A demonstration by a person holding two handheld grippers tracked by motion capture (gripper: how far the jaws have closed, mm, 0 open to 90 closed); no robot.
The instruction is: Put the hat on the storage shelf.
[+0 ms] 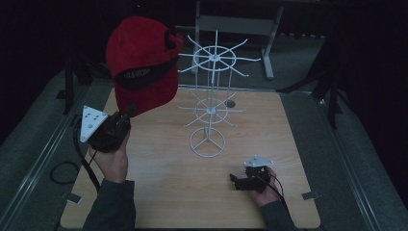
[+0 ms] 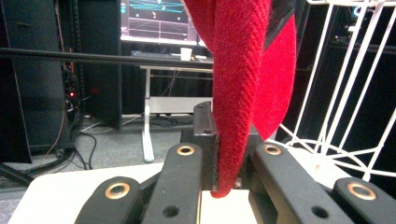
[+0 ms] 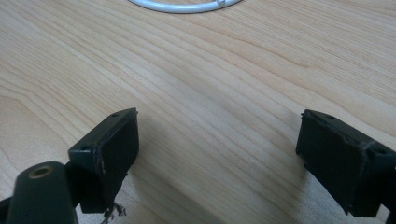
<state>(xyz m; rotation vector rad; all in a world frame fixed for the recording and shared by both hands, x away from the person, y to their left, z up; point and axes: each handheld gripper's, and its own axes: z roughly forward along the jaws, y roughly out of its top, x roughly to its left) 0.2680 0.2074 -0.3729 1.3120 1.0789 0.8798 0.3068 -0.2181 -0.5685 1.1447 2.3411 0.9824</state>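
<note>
Sleeves came in from the near edge of the high view, one hand on each tool. The right tool lay low on the wooden worktop, near its front right part, held in the person's right hand and pointing toward the left of that view. In the right gripper view its two black jaws stood wide apart with bare wood grain between them and nothing in their grasp; a curved piece of the white base ring showed on the wood beyond them.

The left tool was raised above the front left part of the worktop in the left hand, its grey three-cornered plate facing up. Its jaws were clamped together on the edge of a red cap. In the left gripper view the red woven cloth hung down between the jaws and was pinched there, the rest of the cap rising above them. From the high view the cap sat up and away from the hand, tilted, with a dark band across it.

Just to the right of the cap stood a white wire rack, upright near the middle of the worktop on its round base, with two tiers of spokes. The cap was close beside the upper tier; whether it touched a spoke could not be told. Farther off were a white desk frame and dark surroundings.
</note>
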